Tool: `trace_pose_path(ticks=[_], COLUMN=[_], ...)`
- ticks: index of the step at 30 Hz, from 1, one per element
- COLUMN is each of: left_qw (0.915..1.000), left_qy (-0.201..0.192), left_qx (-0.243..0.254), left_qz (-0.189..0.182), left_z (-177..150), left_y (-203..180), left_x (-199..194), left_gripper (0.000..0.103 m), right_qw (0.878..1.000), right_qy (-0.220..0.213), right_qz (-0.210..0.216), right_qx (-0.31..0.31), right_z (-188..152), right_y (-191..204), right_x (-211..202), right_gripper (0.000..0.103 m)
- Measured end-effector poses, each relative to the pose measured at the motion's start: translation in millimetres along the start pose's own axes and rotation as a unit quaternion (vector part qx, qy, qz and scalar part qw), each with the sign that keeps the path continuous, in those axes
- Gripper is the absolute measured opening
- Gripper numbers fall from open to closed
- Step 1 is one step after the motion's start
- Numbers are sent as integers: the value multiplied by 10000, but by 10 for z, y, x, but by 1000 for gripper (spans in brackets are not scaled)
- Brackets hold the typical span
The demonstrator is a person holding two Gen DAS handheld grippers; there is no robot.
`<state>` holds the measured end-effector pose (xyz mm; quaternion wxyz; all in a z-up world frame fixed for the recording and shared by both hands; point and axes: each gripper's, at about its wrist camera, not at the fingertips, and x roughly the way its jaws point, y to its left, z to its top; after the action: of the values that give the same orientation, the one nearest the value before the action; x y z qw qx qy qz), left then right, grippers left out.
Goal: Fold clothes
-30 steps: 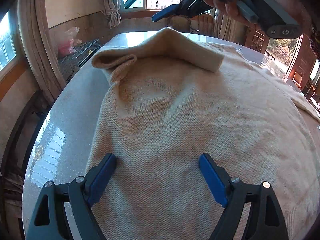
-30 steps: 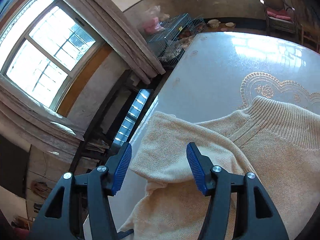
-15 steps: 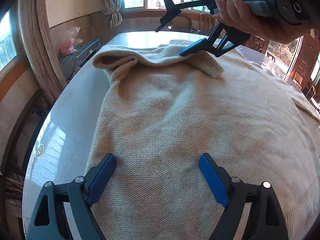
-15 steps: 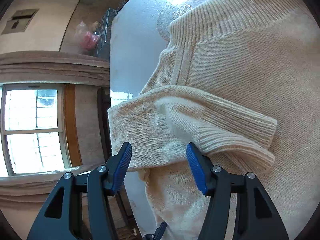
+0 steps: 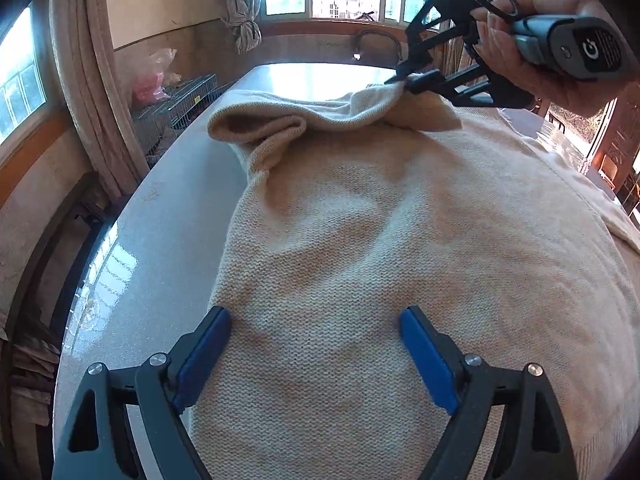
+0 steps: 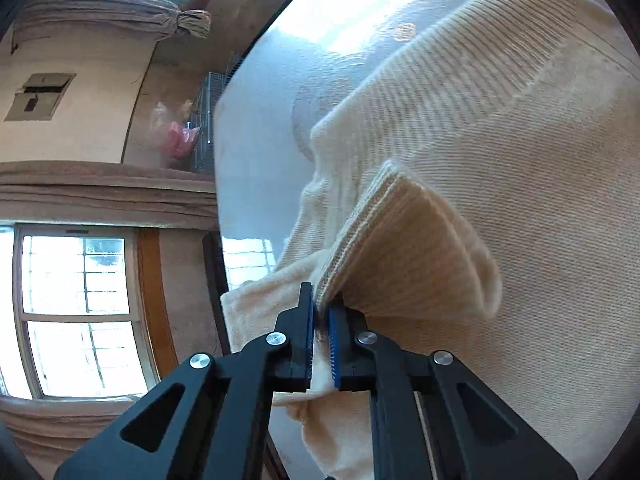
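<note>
Cream knit sweater (image 5: 380, 240) lies spread on the counter (image 5: 168, 240), its far-left sleeve (image 5: 280, 120) folded across. Right gripper (image 6: 320, 320): jaws clamped on the ribbed cuff (image 6: 400, 248). Left gripper (image 5: 316, 352): jaws apart over the near hem. Soft, limp, stretchy; best taken at cuffs or hems.

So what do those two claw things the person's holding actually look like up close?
Each claw has two black, angular plastic fingers with triangular cut-outs and silver screw heads, tipped with bright blue ridged pads. The other claw is built the same. Its handle, in a bare hand, is grey and black with a round white logo; a thin black cable loops above.
</note>
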<state>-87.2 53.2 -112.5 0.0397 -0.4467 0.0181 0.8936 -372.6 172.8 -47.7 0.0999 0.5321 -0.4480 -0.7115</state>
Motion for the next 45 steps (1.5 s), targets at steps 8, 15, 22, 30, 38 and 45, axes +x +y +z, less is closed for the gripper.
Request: trace_pose_path(ticks=[8, 15, 22, 30, 38, 45], left_qw=[10000, 10000, 9997, 9902, 9521, 9385], left_qy=[1, 9, 230, -417, -708, -756], left_qx=[11, -2, 6, 917, 1923, 2275], left_qz=[22, 12, -14, 970, 2268, 2484], left_z=[-53, -6, 99, 683, 711, 686], left_y=[-57, -51, -40, -419, -1014, -1740], left_x=[-17, -4, 13, 235, 684, 971], left_gripper=[89, 89, 89, 89, 86, 63], right_qw=[9609, 9198, 8899, 8374, 8790, 8880], right_qy=[1157, 1748, -9, -1113, -945, -998], right_qz=[1897, 1443, -1137, -4439, -4005, -3840], right_qx=[-1655, -3202, -4417, -2988, -2410, -2324], right_z=[-623, -1260, -788, 204, 522, 903], right_y=[1910, 2462, 1285, -1045, -2222, -2529], right_x=[694, 996, -298, -1874, -2461, -2826], right_gripper=[8, 66, 66, 66, 82, 93])
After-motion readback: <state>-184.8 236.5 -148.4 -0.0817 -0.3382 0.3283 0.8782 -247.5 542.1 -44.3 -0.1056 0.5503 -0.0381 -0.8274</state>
